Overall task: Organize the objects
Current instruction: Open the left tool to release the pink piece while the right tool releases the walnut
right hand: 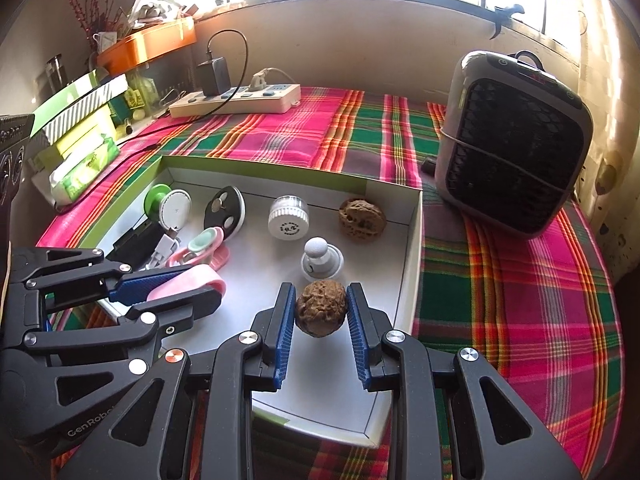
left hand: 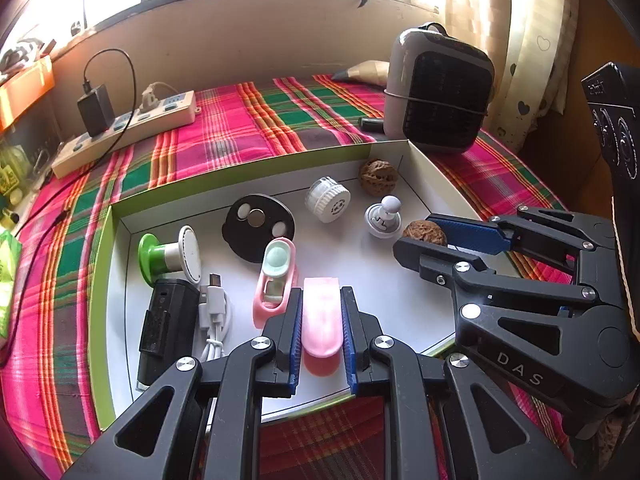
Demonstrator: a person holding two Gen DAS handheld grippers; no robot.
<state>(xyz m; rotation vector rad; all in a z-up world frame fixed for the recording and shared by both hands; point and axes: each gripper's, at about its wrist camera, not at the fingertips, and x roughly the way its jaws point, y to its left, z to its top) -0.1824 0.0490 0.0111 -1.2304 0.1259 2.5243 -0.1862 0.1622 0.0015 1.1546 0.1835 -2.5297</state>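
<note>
A plaid cloth point(right hand: 520, 300) covers a surface under a bright window; a heater point(right hand: 516, 140) stands upper right. Gripper bodies hide the white tray's point(left hand: 420, 168) near edge. The left gripper point(left hand: 322, 320) clamps a pink clip point(left hand: 322, 320); the right gripper point(right hand: 321, 312) pinches a walnut point(right hand: 321, 307) above the tray's crowded trinkets.

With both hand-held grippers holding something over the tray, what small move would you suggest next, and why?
Probably lower the right hand-held gripper a little and set its walnut on the bare tray floor. The walnut looks suspended above its shadow, and the spot beneath is free, near the other walnut.
</note>
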